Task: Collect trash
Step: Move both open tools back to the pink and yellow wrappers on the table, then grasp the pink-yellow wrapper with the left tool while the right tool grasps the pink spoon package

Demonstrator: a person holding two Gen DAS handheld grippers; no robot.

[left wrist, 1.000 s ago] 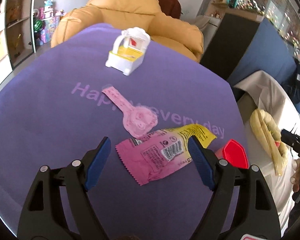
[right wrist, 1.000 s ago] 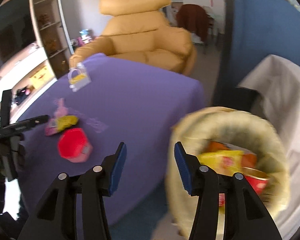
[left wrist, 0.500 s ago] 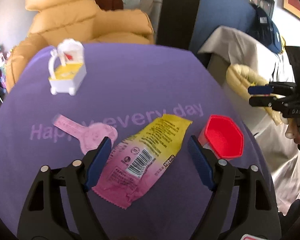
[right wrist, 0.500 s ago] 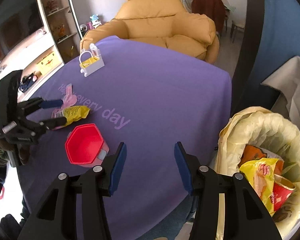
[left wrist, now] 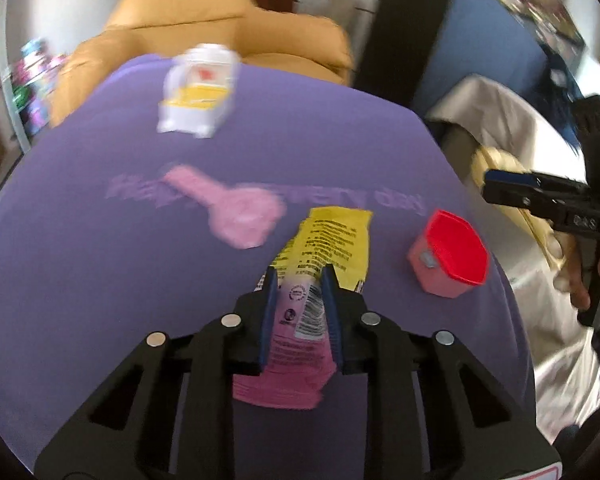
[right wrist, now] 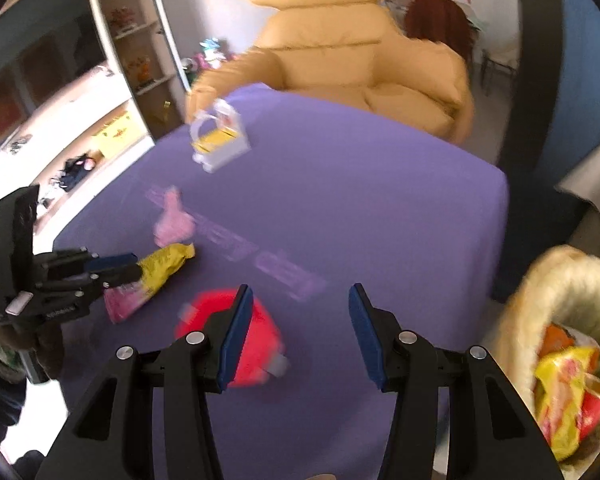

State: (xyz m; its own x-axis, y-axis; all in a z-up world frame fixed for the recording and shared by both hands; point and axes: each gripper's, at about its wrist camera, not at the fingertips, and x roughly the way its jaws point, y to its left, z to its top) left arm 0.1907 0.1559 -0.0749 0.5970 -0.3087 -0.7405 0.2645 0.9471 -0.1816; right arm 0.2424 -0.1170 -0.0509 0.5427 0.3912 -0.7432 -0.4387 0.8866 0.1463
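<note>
My left gripper (left wrist: 298,282) is shut on the pink-and-yellow snack wrapper (left wrist: 328,240), pinching its pink end on the purple table (left wrist: 100,280). The wrapper also shows in the right wrist view (right wrist: 160,272), held by the left gripper (right wrist: 134,266). A red hexagonal cup (left wrist: 450,258) stands right of the wrapper. My right gripper (right wrist: 298,300) is open above the table, its left finger (right wrist: 236,332) over the red cup (right wrist: 252,356). A bin lined with a yellow bag (right wrist: 560,292) holds trash at the right.
A pink paddle-shaped piece (left wrist: 236,210) lies on the table beyond the wrapper. A white and yellow toy (left wrist: 198,92) stands farther back. A tan armchair (right wrist: 340,52) is behind the table. The right gripper (left wrist: 496,184) reaches in from the right edge.
My left gripper has closed on the wrapper's pink end. My right gripper has moved left over the table toward the red cup and opened wider.
</note>
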